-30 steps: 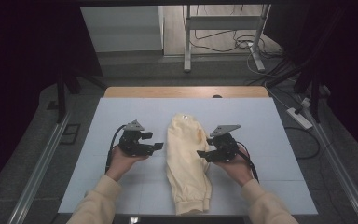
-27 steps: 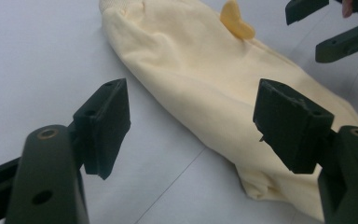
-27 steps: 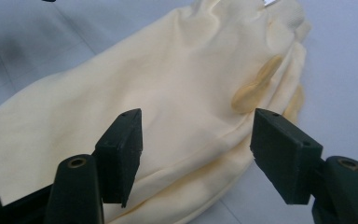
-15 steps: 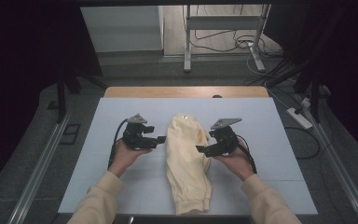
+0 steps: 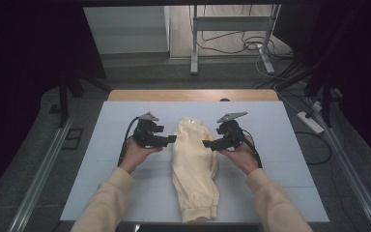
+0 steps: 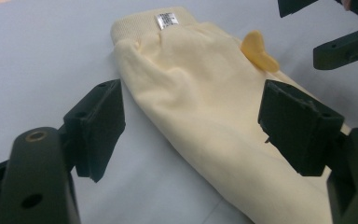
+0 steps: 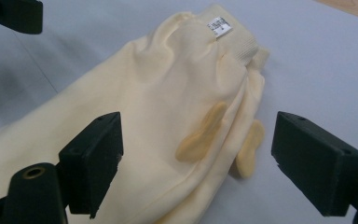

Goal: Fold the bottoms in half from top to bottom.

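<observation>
1. Both hands had drifted farther up the surface (image 5: 125, 108) since the earlier frames, so the left hand-held gripper (image 5: 172, 139) and right hand-held gripper (image 5: 206, 143) now flanked the upper part of the garment (image 5: 193, 169) instead of its middle.
2. Each hand-held gripper's jaws had just been opening; both stood spread, gripping nothing, with cloth lying beyond them.
3. The garment lay folded lengthwise mid-surface, its ribbed band at the far end.
4. Risk, as I judged it: closing too shallowly could catch only the top layer, so the fold would peel open when lifted; uneven grips could skew it.
5. The gripper views showed a white label (image 6: 167, 19) on the band and yellow drawstring ends (image 7: 200, 133), which the high view was too coarse to resolve; it alone gave the garment's full length and hem.
</observation>
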Tool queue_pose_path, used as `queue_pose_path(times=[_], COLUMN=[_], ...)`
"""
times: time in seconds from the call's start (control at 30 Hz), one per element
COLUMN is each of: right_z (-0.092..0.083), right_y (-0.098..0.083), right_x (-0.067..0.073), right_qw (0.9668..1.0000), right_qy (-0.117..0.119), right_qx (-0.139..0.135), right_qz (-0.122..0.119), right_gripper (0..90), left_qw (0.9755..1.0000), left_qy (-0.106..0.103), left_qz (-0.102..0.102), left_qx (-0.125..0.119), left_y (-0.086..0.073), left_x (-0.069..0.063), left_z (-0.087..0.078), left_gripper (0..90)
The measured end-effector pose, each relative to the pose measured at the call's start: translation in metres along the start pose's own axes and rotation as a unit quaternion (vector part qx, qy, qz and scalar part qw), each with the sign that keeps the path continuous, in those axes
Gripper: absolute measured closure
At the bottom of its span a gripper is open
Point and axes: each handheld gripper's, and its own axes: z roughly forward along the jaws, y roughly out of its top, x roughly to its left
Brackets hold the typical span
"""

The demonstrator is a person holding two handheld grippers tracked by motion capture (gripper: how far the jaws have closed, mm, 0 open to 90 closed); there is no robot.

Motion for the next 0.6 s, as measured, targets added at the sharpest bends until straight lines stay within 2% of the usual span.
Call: queue_pose_path(times=[0.13,0.27,0.33,0.53,0.6], right_z=[0.005,0.011,0.015,0.026,0.029], right_y=[0.003,0.007,0.008,0.013,0.015], right_x=[-0.005,-0.012,-0.014,-0.016,-0.017], right_qw=[0.9999,0.9999,0.9999,0.9997,0.9997], right_qy=[-0.011,-0.004,-0.008,-0.015,-0.021], right_qx=[0.001,0.000,0.006,0.012,0.011], right_qz=[0.000,0.010,0.012,0.011,0.012], right_gripper=[19.2,19.5,19.6,20.9,21.3], left_qw=[1.0000,1.0000,1.0000,0.9999,0.9998], left_qy=[-0.002,-0.003,-0.002,0.002,0.010], left_qz=[0.006,0.007,0.007,-0.010,-0.013], left_qx=[0.001,0.005,0.006,0.011,0.012], left_y=[0.006,0.010,0.012,0.011,0.010], left_x=[0.001,0.004,0.006,0.014,0.016], left_z=[0.008,0.016,0.019,0.028,0.032], left_gripper=[23.0,22.8,22.7,22.7,22.7])
